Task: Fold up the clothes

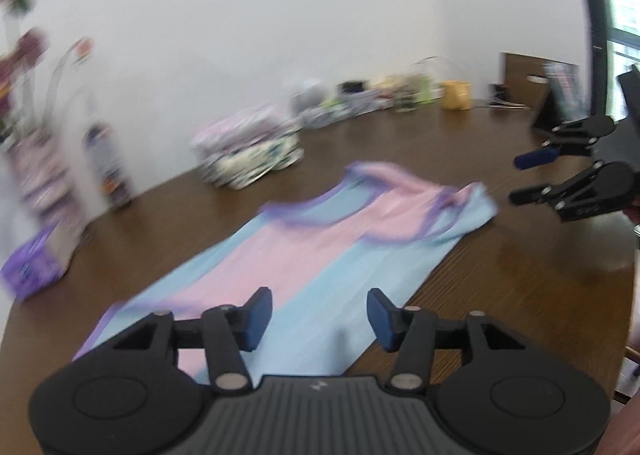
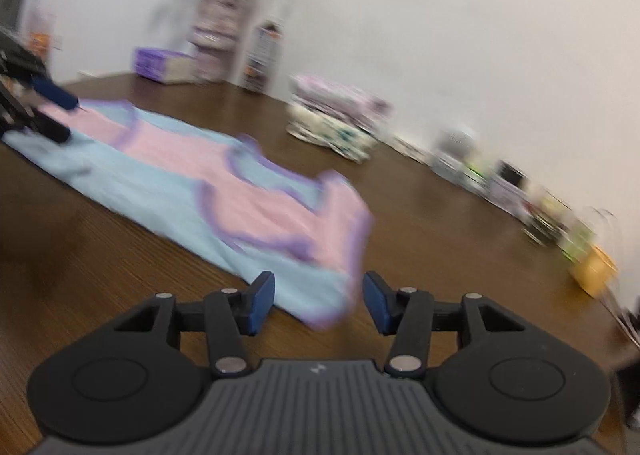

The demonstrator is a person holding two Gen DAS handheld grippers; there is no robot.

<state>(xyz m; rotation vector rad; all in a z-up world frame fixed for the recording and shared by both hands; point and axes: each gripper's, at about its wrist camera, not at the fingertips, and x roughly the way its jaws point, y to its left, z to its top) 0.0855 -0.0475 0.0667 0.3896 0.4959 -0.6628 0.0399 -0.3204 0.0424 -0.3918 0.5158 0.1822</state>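
A sleeveless top (image 1: 304, 251), pink down the middle with light blue sides and purple trim, lies flat on the brown wooden table (image 1: 500, 279). My left gripper (image 1: 318, 319) hovers open over its hem end, nothing between the fingers. In the right wrist view the same top (image 2: 224, 191) stretches away to the left, and my right gripper (image 2: 318, 303) stands open just above its shoulder-strap end. The right gripper (image 1: 520, 179) also shows at the far right of the left wrist view, and the left gripper (image 2: 60, 115) at the far left of the right wrist view. Both views are blurred.
A stack of folded clothes (image 1: 248, 151) sits behind the top. A purple box (image 1: 32, 267), a bottle (image 1: 110, 167) and a vase of flowers (image 2: 212, 27) stand at the left end. Small items and a yellow cup (image 1: 456, 95) line the wall side.
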